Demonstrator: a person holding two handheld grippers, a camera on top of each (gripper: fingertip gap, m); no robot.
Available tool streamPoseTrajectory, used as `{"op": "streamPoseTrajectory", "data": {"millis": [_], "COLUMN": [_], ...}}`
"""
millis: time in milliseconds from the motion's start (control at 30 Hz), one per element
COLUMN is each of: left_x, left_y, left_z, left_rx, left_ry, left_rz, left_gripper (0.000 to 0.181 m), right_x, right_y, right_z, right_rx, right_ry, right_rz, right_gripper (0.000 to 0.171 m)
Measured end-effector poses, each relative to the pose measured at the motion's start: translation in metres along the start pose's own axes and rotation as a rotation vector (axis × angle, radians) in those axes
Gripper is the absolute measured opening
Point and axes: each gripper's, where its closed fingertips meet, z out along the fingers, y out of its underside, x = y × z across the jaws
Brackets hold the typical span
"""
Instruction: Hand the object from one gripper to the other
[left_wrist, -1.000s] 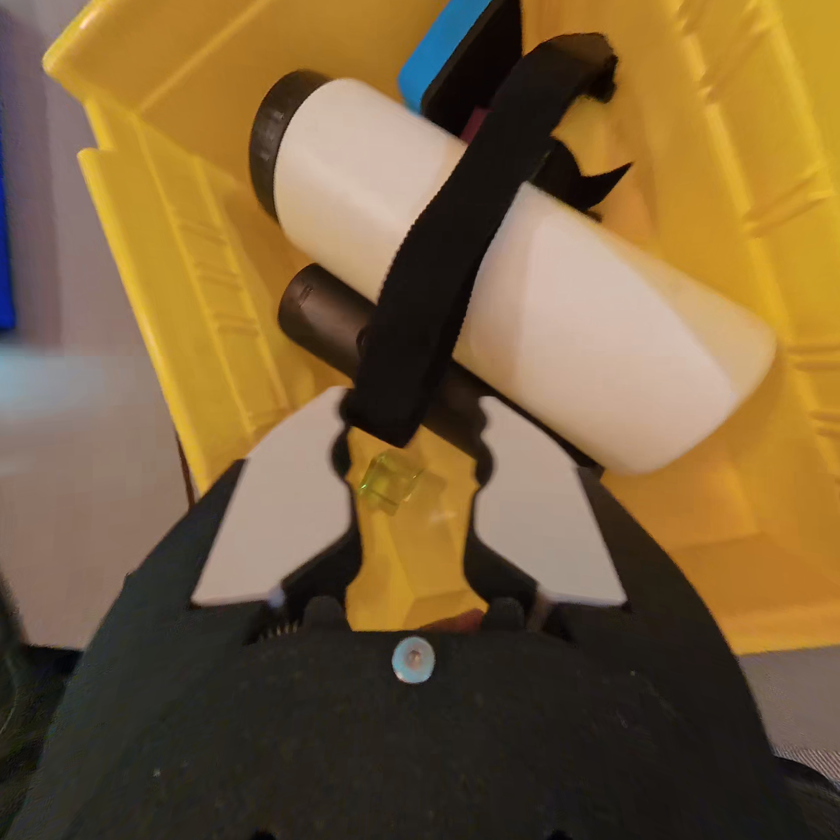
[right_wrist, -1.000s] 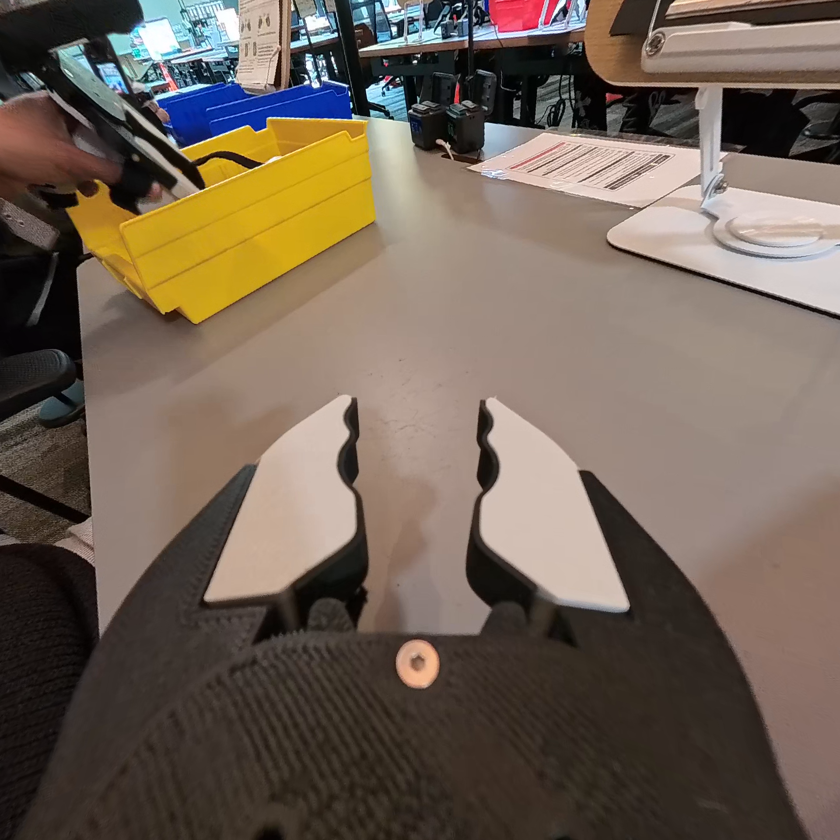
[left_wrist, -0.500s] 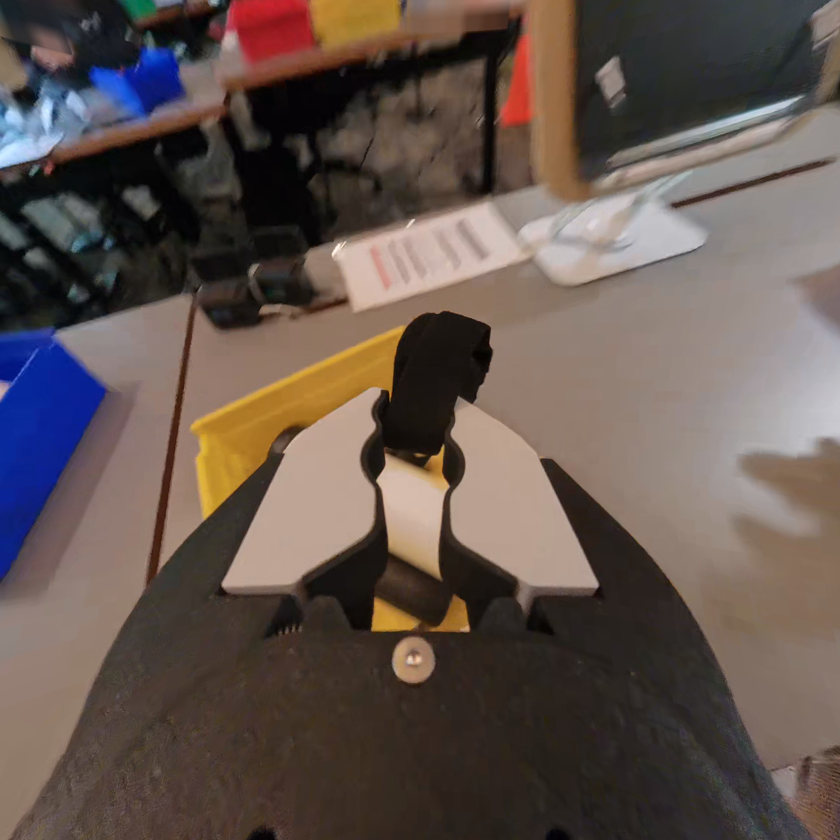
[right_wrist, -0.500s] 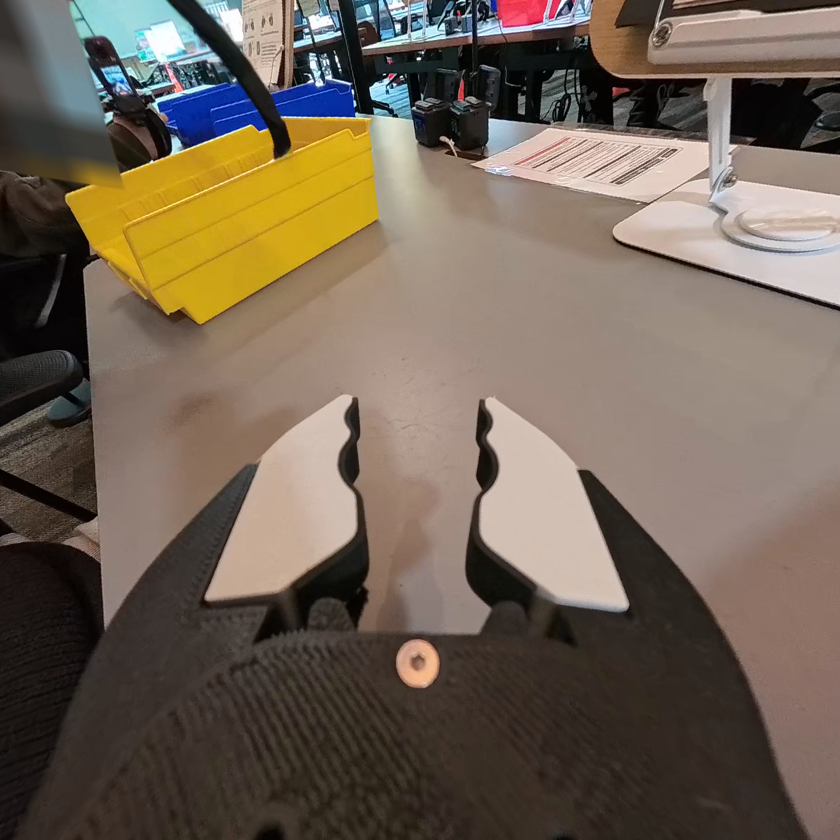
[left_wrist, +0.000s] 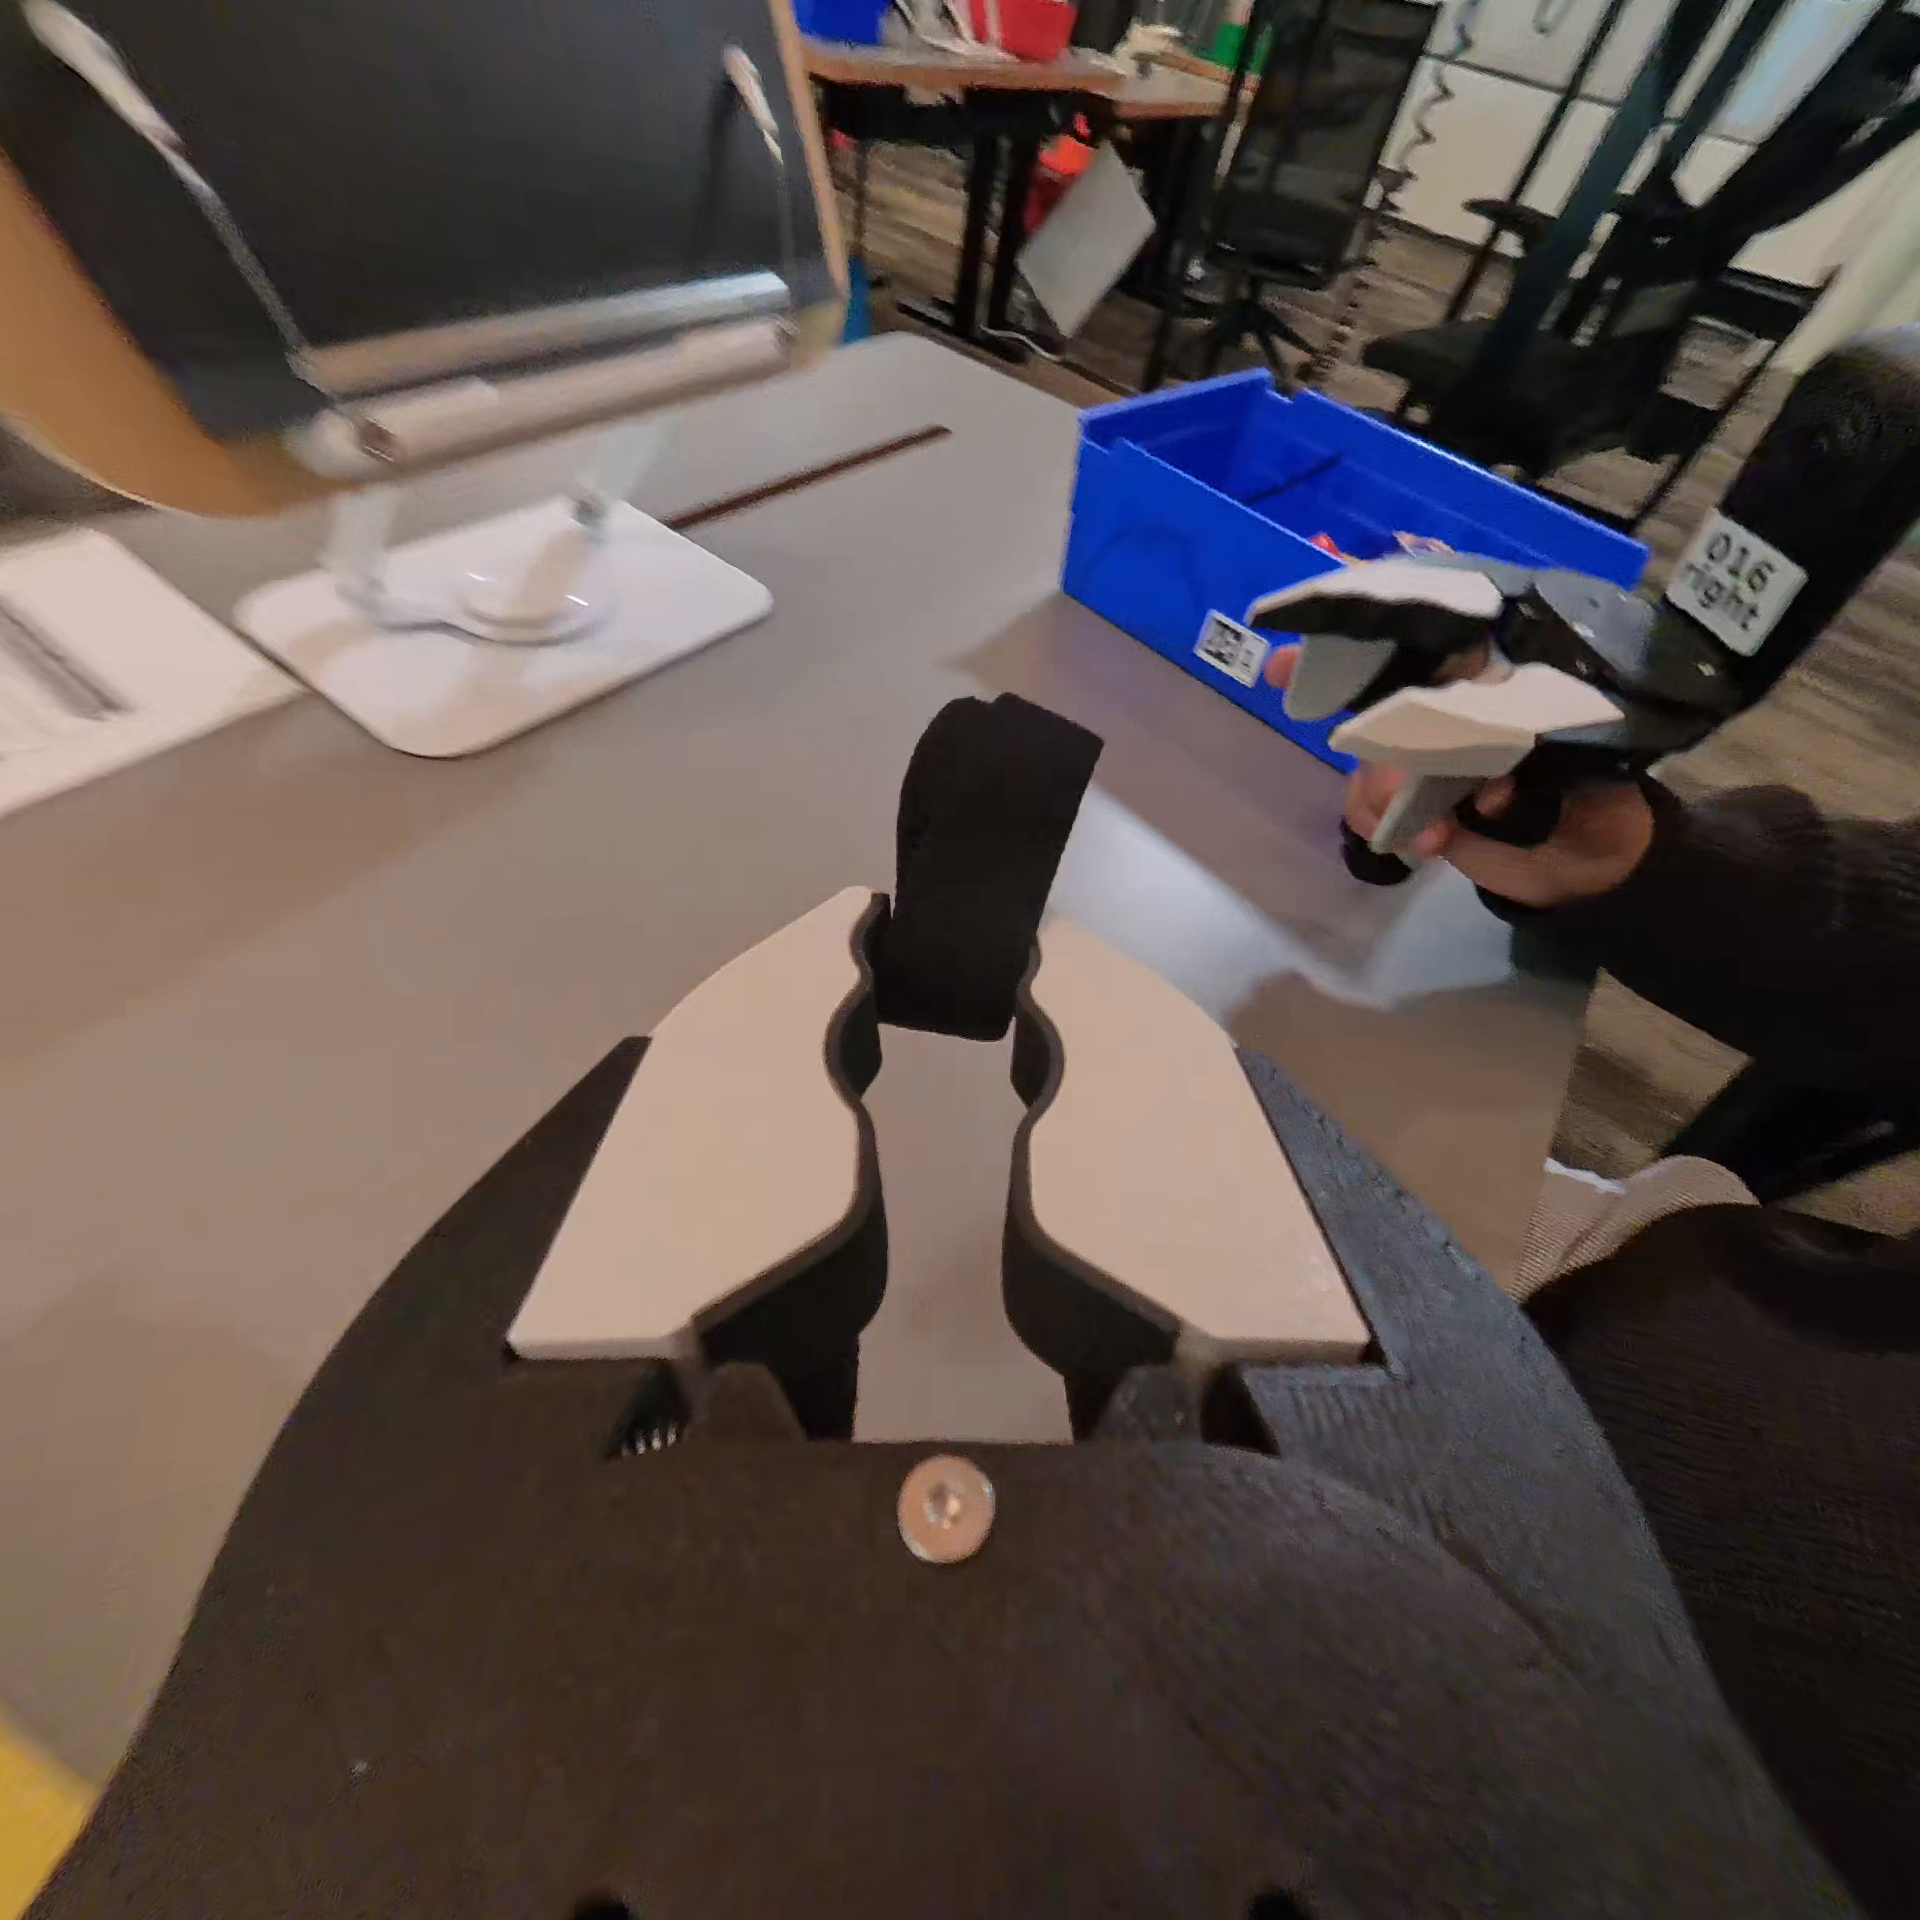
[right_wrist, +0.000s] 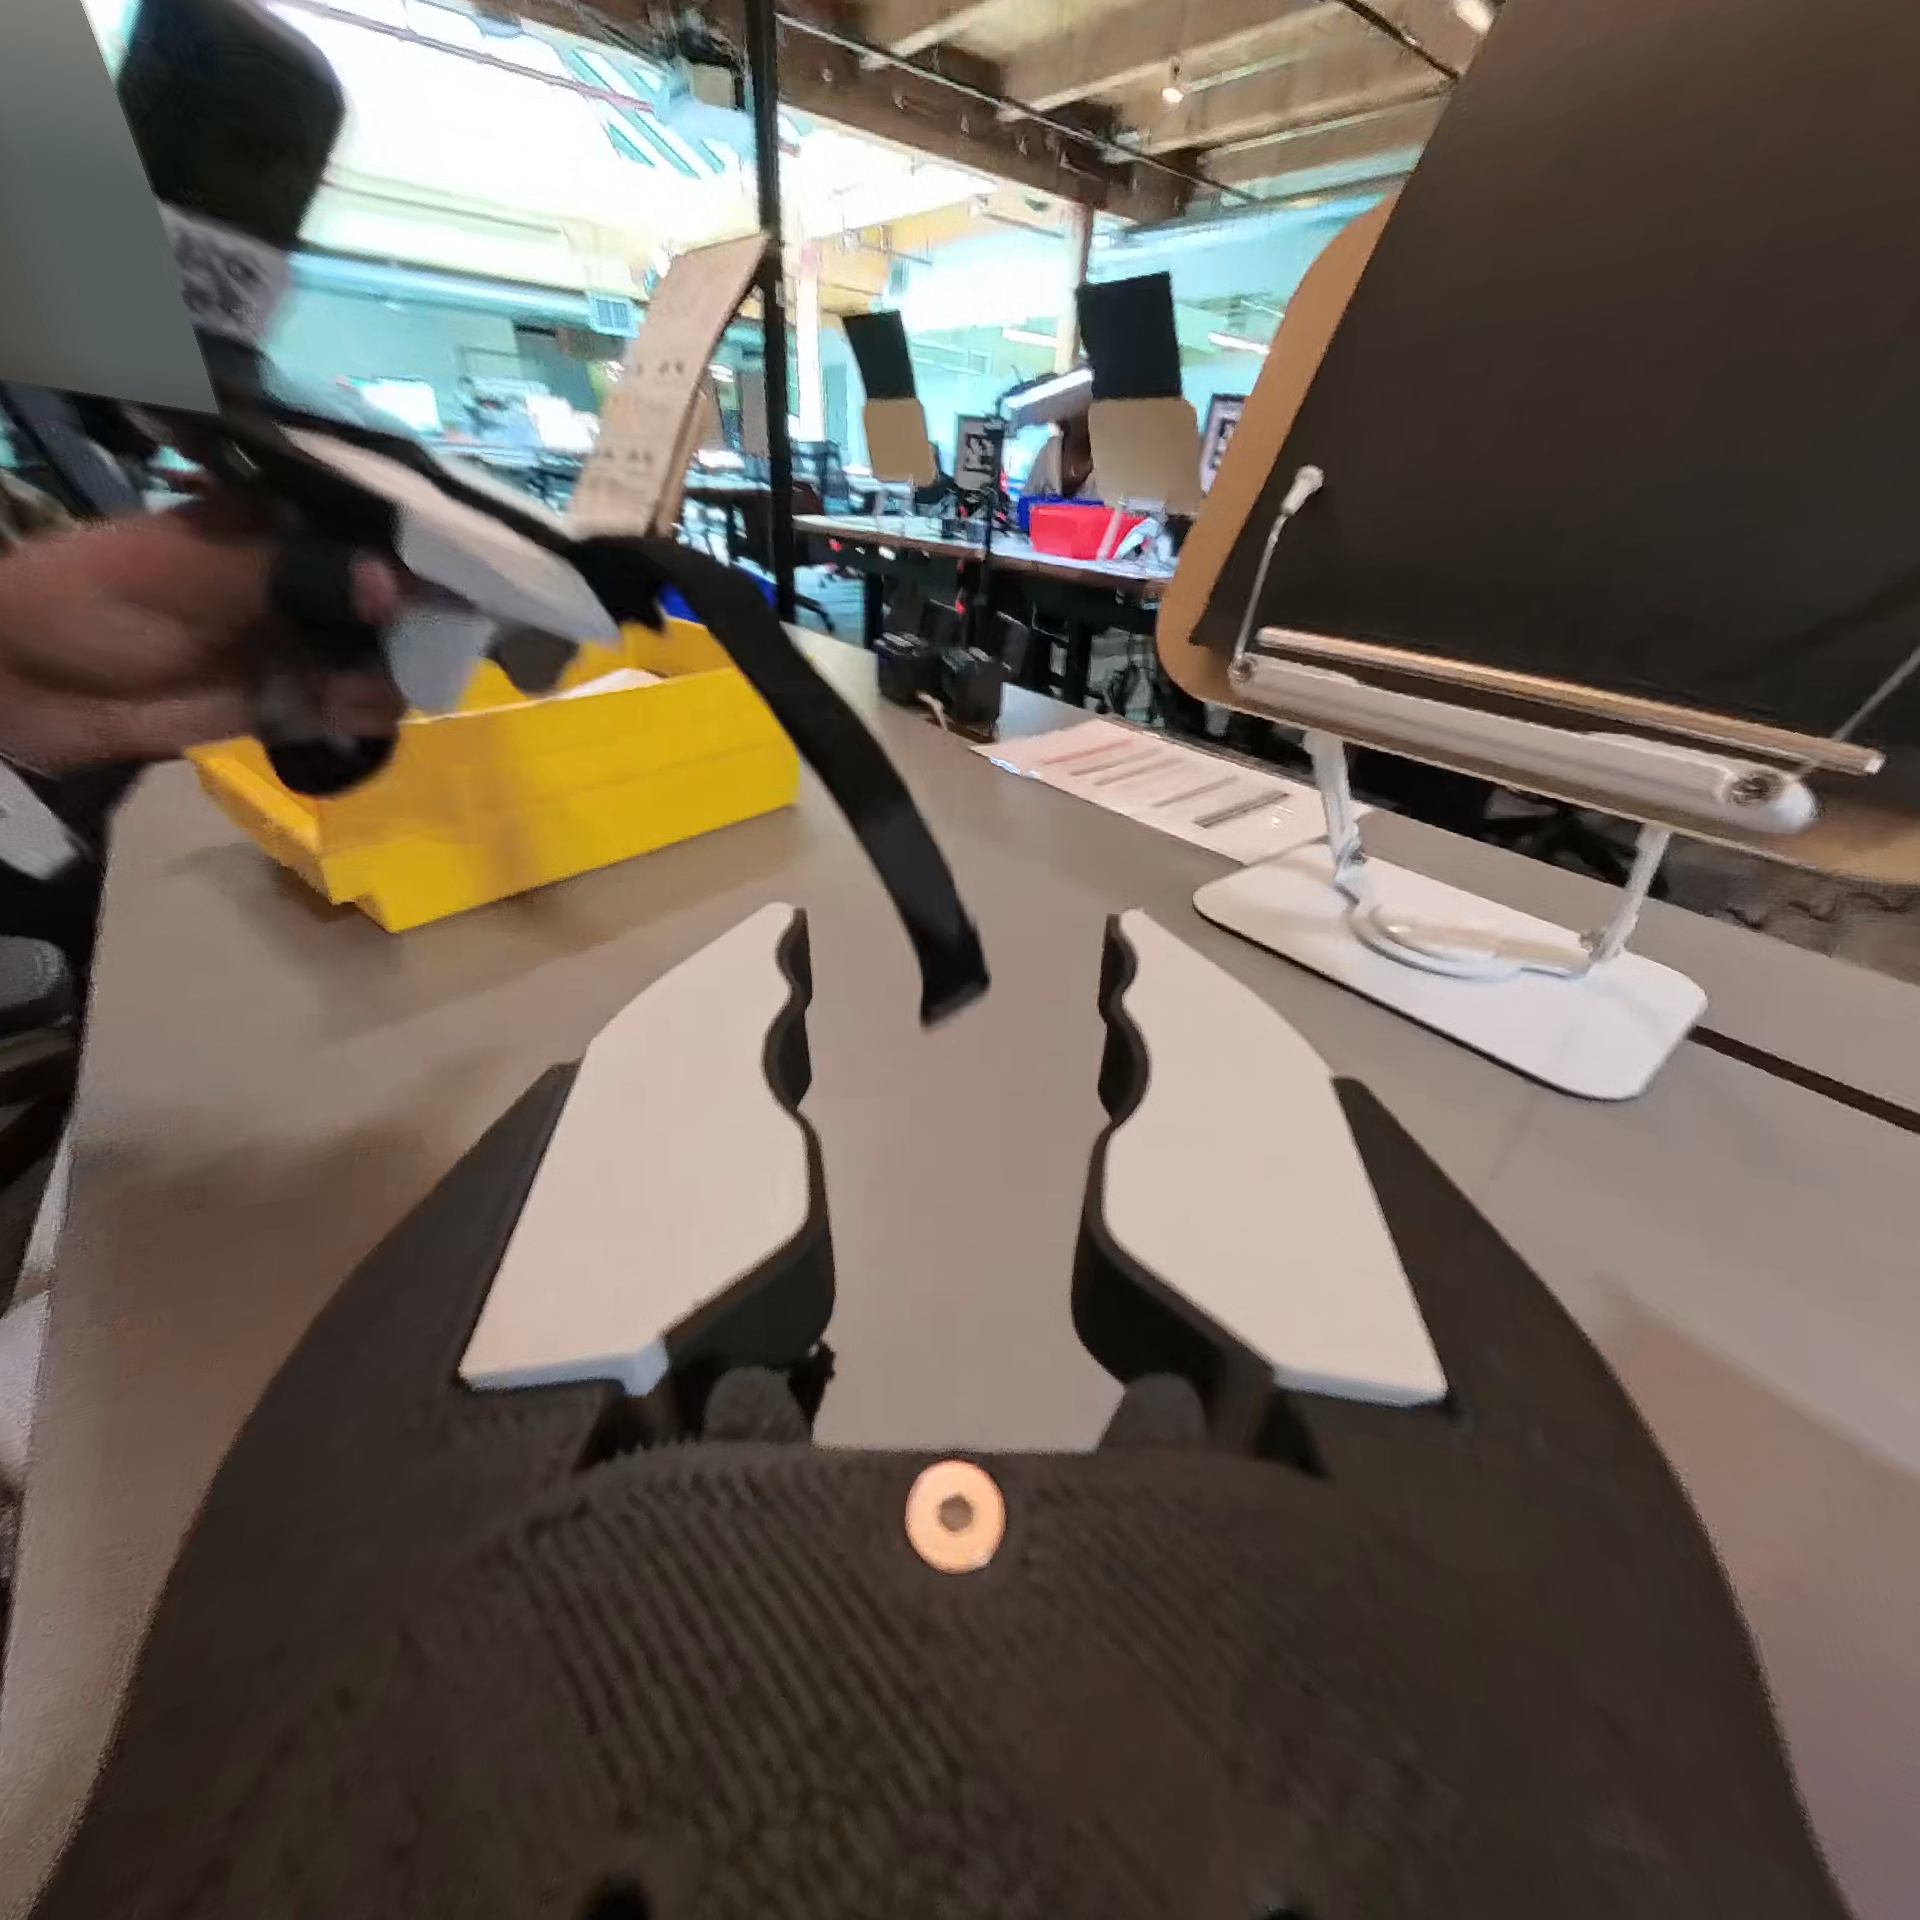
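My left gripper is shut on a black strap; the strap's free part sticks up past the fingertips. In the right wrist view the left gripper is blurred at upper left, above the table, and the strap hangs from it in a curve. The strap's loose end reaches down to just in front of the gap between my right gripper's fingertips. My right gripper is open and empty. It also shows in the left wrist view, at the right, held by a hand, apart from the strap.
A yellow bin sits at the table's left with something white inside. A blue bin stands at the far right. A monitor stand's white base and a printed sheet lie at the back of the grey table.
My left gripper closed on the strap in the yellow bin, lifted it out and swung it right towards the right gripper. My right gripper rose from the table and tilted up towards the strap.
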Motion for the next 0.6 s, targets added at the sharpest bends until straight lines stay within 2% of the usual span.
{"op": "streamPoseTrajectory", "data": {"millis": [100,200,300,367,500,600], "left_x": [0.022,0.045,0.046,0.052,0.043,0.049], "left_y": [0.018,0.026,0.028,0.026,0.033,0.030], "left_z": [0.026,0.034,0.035,0.032,0.036,0.034], "left_rx": [-0.006,-0.011,-0.015,0.008,-0.019,0.012], "left_ry": [0.128,0.266,0.254,0.302,0.255,0.297], "left_rz": [-0.024,0.006,0.077,0.080,0.060,0.043], "left_gripper": [0.022,0.022,0.022,0.022,0.022,0.022], "right_x": [-0.007,-0.011,-0.036,-0.050,-0.066,-0.068], "right_y": [0.009,0.023,0.034,0.047,0.050,0.066], "right_z": [0.002,0.007,0.008,0.009,0.007,0.009], "right_rx": [-0.037,-0.098,-0.149,-0.227,-0.255,-0.331], "right_ry": [-0.089,-0.140,-0.327,-0.423,-0.499,-0.462], "right_rz": [0.061,0.111,0.201,0.312,0.282,0.194], "right_gripper": [0.056,0.062,0.063,0.066,0.064,0.067]}}
